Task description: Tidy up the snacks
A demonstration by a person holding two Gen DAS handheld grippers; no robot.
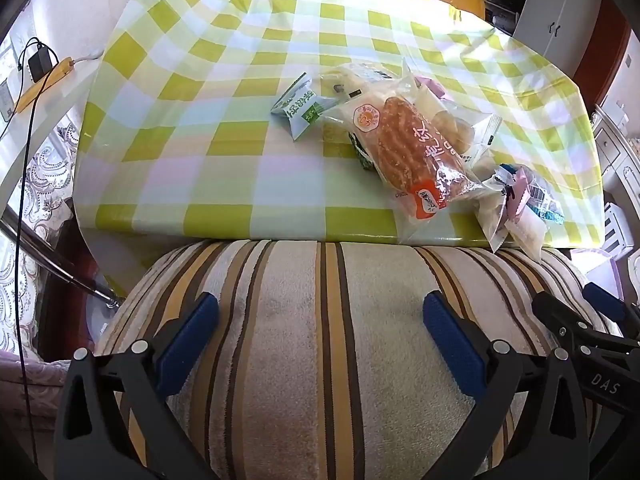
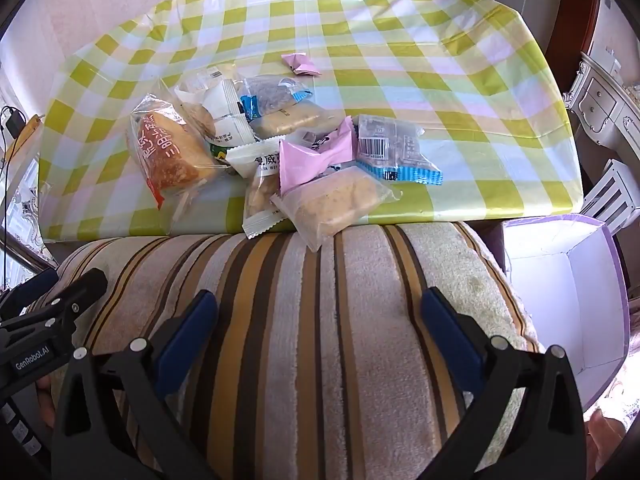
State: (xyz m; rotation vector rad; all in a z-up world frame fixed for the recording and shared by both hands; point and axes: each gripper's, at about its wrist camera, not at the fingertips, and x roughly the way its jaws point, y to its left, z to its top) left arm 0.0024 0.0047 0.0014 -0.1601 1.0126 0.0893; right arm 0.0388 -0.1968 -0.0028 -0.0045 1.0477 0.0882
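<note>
On the bench (image 2: 460,92), under a yellow-green checked cloth, the snacks (image 2: 280,148) lie in one loose heap near the front edge. Going left to right in the right wrist view: a clear bread bag (image 2: 168,156) with red Chinese characters that I cannot read in full; two white wrappers (image 2: 230,120) with small print too fine to read; a white wafer pack (image 2: 256,160) with dark Chinese lettering; two pink packs, one in the heap (image 2: 308,156) and one alone (image 2: 301,64) further back; two clear bags with blue trim, the nearer (image 2: 390,148) showing a barcode; and a clear biscuit bag (image 2: 340,204) hanging over the front edge onto a striped cushion (image 2: 320,320). One green-and-white pack (image 1: 300,106) with green Chinese characters shows only in the left wrist view, just left of the heap. A lilac box (image 2: 568,300) stands open and well to the right, below the bench.

The left claw (image 1: 320,336) hangs over the cushion with its blue pads (image 1: 188,336) spread wide, nothing between them; its body reads "GenRobot.AI". The right claw (image 2: 320,332) is likewise wide apart over the cushion, holding and touching nothing; "DAS" is printed on its arm.
</note>
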